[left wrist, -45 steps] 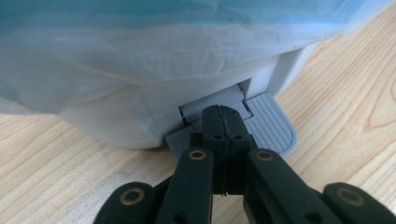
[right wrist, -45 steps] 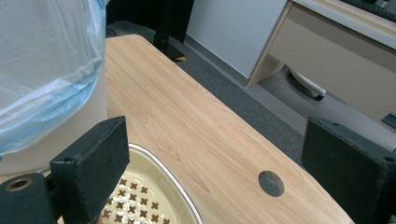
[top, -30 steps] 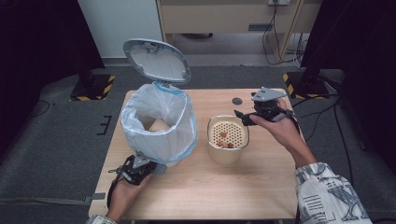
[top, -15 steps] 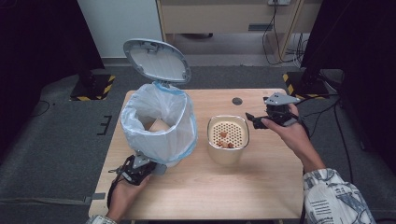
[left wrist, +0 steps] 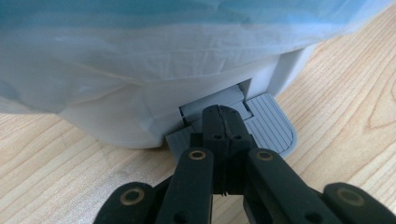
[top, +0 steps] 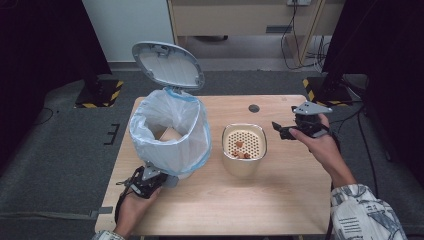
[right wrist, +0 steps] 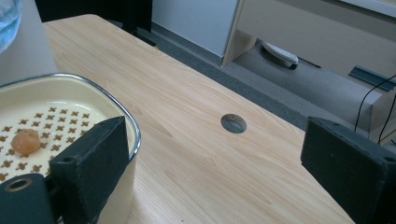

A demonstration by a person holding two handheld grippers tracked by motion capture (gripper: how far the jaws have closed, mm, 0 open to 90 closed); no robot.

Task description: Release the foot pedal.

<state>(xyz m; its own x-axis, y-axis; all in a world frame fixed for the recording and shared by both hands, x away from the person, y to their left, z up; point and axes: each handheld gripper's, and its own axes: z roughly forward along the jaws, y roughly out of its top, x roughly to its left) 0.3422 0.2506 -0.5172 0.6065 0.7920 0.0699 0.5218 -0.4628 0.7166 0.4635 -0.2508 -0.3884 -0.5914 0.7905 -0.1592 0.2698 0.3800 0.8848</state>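
A pedal bin (top: 170, 132) lined with a pale blue bag stands on the left of the wooden table (top: 280, 200), its grey lid (top: 167, 65) raised. My left gripper (top: 145, 181) is at the bin's foot. Its jaws are shut, and its tip (left wrist: 223, 116) rests on the grey ribbed pedal (left wrist: 268, 128). A cream perforated bowl (top: 244, 167) with a few orange-brown food bits (top: 240, 150) stands mid-table. My right gripper (top: 282, 130) hovers just right of the bowl, open, with nothing between its fingers. In the right gripper view, the bowl's rim (right wrist: 116, 105) lies by one jaw, and one food bit (right wrist: 25, 140) shows inside.
A round cable hole (top: 254, 108) is in the tabletop behind the bowl, also seen in the right gripper view (right wrist: 233, 122). Something tan lies inside the bin bag (top: 167, 134). Bare tabletop stretches along the near and right side. Grey floor and cabinets lie beyond.
My right gripper has drifted rightward and a little lower, away from above the bowl's far edge. The left gripper, the bin and its raised lid have stayed put.
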